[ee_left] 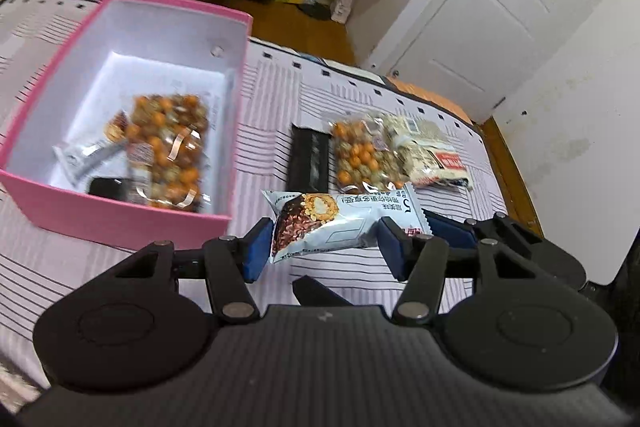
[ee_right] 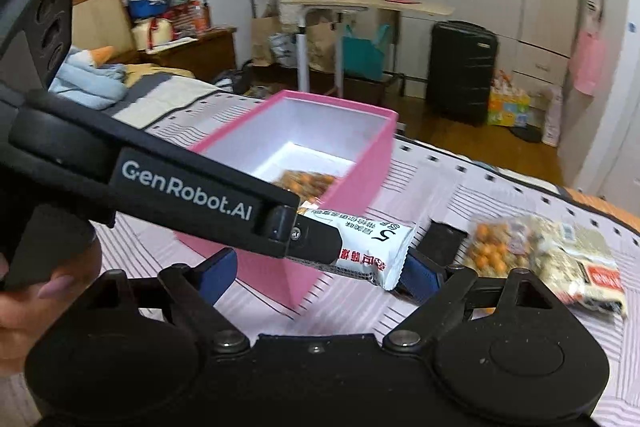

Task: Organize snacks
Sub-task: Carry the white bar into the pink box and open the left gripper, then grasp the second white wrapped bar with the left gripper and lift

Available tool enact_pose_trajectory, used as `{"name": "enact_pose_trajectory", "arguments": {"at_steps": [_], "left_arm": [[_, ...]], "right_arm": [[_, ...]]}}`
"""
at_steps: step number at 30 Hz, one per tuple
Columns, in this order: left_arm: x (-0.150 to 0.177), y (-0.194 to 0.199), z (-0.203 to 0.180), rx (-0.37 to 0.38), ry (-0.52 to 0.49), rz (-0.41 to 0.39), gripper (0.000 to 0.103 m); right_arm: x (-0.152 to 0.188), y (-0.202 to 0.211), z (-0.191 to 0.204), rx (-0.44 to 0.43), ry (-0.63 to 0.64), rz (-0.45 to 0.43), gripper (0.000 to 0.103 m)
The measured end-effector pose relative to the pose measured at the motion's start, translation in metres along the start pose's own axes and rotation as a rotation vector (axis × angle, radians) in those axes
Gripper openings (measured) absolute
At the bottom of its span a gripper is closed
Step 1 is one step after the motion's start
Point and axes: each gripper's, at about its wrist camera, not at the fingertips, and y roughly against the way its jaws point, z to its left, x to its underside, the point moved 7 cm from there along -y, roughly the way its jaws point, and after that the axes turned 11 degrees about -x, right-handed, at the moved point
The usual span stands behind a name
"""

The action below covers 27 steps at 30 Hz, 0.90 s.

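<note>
My left gripper (ee_left: 322, 247) is shut on a pale blue snack bar wrapper (ee_left: 340, 223), held just right of the pink box (ee_left: 120, 215). The box holds a bag of orange coated nuts (ee_left: 168, 143), a silver-white bar (ee_left: 84, 157) and a black packet (ee_left: 108, 187). On the bed lie a black packet (ee_left: 310, 159), a second nut bag (ee_left: 360, 155) and a pale grain bar bag (ee_left: 428, 151). In the right wrist view the left gripper (ee_right: 316, 239) holds the bar (ee_right: 368, 251) in front of the pink box (ee_right: 360, 163). My right gripper (ee_right: 320, 273) is open and empty.
The snacks lie on a striped pink bedsheet (ee_left: 320, 87). The bed's edge (ee_left: 508, 163) runs at the right, with a white door (ee_left: 500, 11) beyond. A black suitcase (ee_right: 460, 71) and a small table (ee_right: 360, 5) stand on the floor past the bed.
</note>
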Motion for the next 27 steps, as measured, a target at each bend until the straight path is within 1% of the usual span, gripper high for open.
{"name": "enact_pose_trajectory", "arguments": {"at_steps": [3,8,9,12,14,15,16,18,20,22,24,26,27], "left_arm": [[-0.01,0.006,0.015,-0.025,0.004,-0.021,0.056],[-0.025,0.007,0.042,-0.064,0.021,-0.039,0.056],[-0.028,0.006,0.047,-0.07,0.025,-0.038,0.056],[-0.037,0.0,0.063,-0.077,0.046,-0.049,0.056],[-0.041,-0.008,0.075,-0.101,0.078,-0.046,0.056],[-0.042,-0.011,0.081,-0.113,0.085,-0.044,0.056],[-0.043,-0.013,0.087,-0.137,0.09,-0.045,0.056],[-0.041,-0.01,0.093,-0.168,0.078,-0.065,0.056],[-0.037,-0.005,0.097,-0.175,0.059,-0.073,0.056],[-0.03,-0.003,0.102,-0.167,0.051,-0.043,0.056],[-0.023,0.0,0.108,-0.167,0.063,-0.015,0.056],[-0.013,0.003,0.112,-0.176,0.074,0.008,0.056],[-0.007,0.005,0.114,-0.182,0.079,0.025,0.056]], "right_arm": [[-0.012,-0.012,0.007,-0.026,0.031,0.002,0.09],[-0.028,-0.044,0.021,-0.101,0.043,0.015,0.089],[-0.031,-0.051,0.022,-0.107,0.051,0.013,0.086],[-0.04,-0.07,0.023,-0.112,0.077,-0.008,0.084],[-0.042,-0.078,0.018,-0.086,0.075,0.001,0.084],[-0.04,-0.077,0.016,-0.074,0.064,0.008,0.084],[-0.037,-0.074,0.013,-0.083,0.046,0.01,0.084],[-0.029,-0.064,0.012,-0.116,0.016,0.01,0.084],[-0.018,-0.054,0.015,-0.144,0.0,0.029,0.084],[-0.006,-0.049,0.021,-0.169,0.011,0.052,0.084],[0.004,-0.047,0.032,-0.209,0.038,0.075,0.084],[0.014,-0.05,0.043,-0.245,0.072,0.11,0.081],[0.018,-0.053,0.048,-0.259,0.09,0.125,0.077]]}}
